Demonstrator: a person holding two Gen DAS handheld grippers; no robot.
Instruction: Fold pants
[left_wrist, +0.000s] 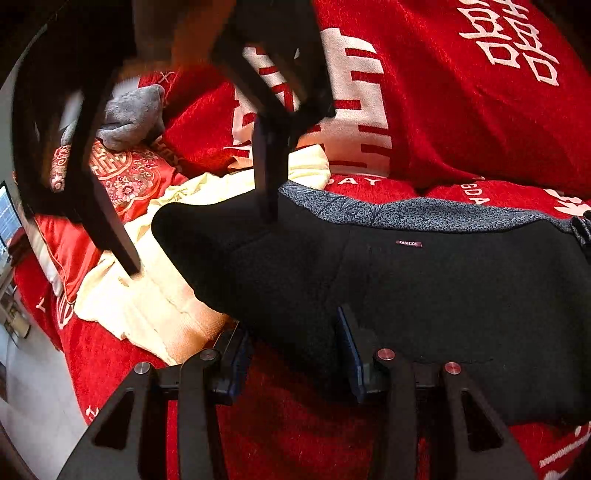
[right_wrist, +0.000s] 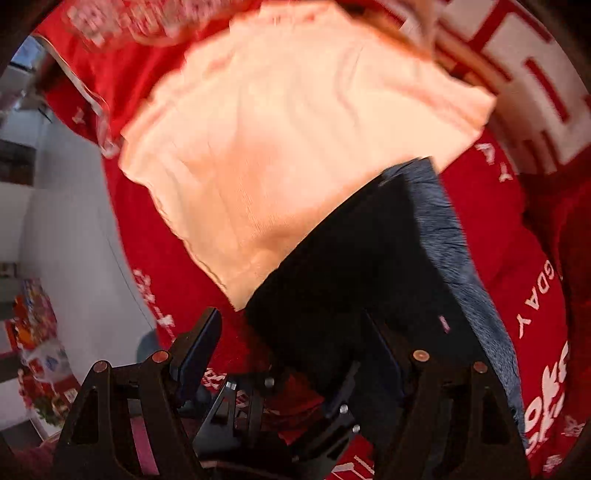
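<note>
Black pants (left_wrist: 424, 295) with a small "FASHION" label lie folded on a red bedspread (left_wrist: 288, 424), on top of a grey patterned garment (left_wrist: 388, 212). My left gripper (left_wrist: 291, 354) is open, its fingers standing either side of the pants' near edge. My right gripper (left_wrist: 199, 243) hovers open above the pants' left end in the left wrist view. In the right wrist view the right gripper (right_wrist: 295, 354) is open over the black pants (right_wrist: 351, 266), with the left gripper (right_wrist: 280, 413) below it.
A cream garment (left_wrist: 159, 295) lies left of the pants, also in the right wrist view (right_wrist: 277, 147). A red embroidered cushion (left_wrist: 122, 177) and a grey soft toy (left_wrist: 133, 114) lie at the back left. A large red pillow (left_wrist: 461, 92) sits behind. The bed edge and floor (left_wrist: 33, 369) are at left.
</note>
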